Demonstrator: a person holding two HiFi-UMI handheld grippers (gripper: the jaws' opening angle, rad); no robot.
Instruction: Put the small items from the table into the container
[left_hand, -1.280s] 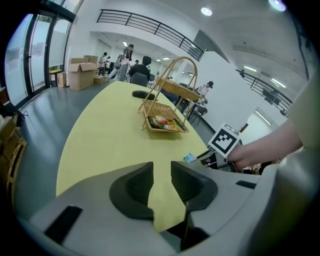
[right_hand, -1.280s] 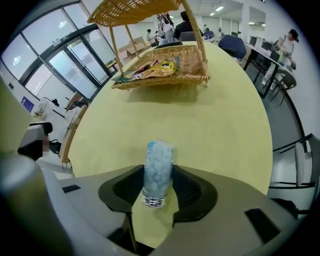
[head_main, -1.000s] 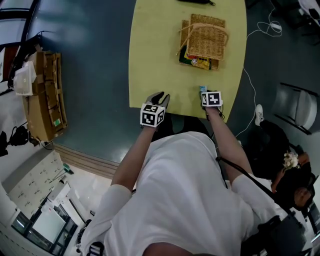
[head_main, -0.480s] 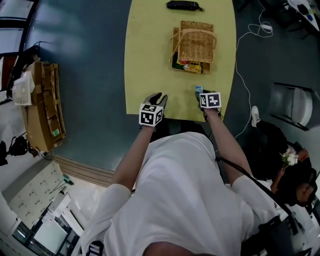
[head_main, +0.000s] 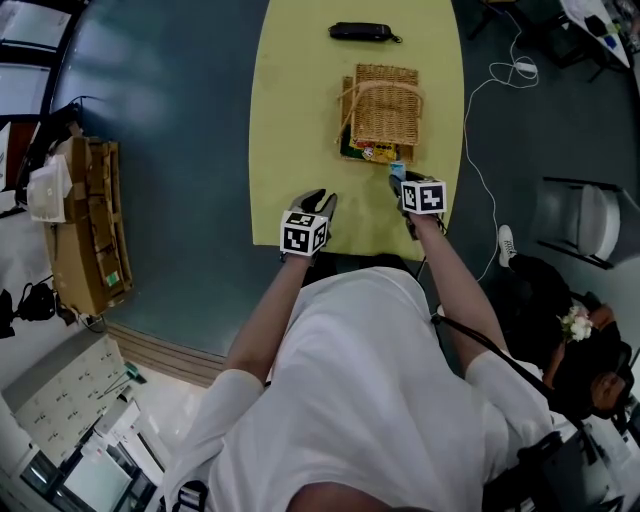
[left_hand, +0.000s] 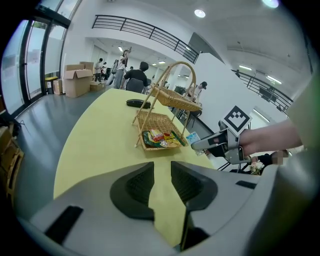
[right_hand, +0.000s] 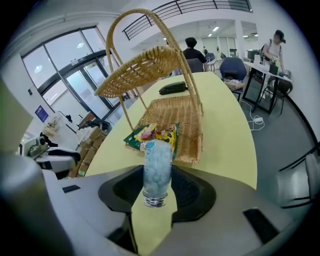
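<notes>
A two-tier wicker basket with a hoop handle stands on the yellow table. Snack packets lie in its lower tray. My right gripper is shut on a small clear bottle of pale candies, held off the table just short of the basket's near edge; the bottle's cap end points back at the camera. In the left gripper view that bottle shows beside the basket. My left gripper hovers over the table's near edge, open with a narrow gap and nothing between the pads.
A black case lies on the table beyond the basket. Stacked cardboard and wood stand on the floor at the left, a folding chair at the right, and a white cable trails across the floor. People stand far off in the hall.
My right gripper has risen from the table's near edge and carried the bottle forward to the basket. The left gripper has edged slightly forward, still with nothing in it.
</notes>
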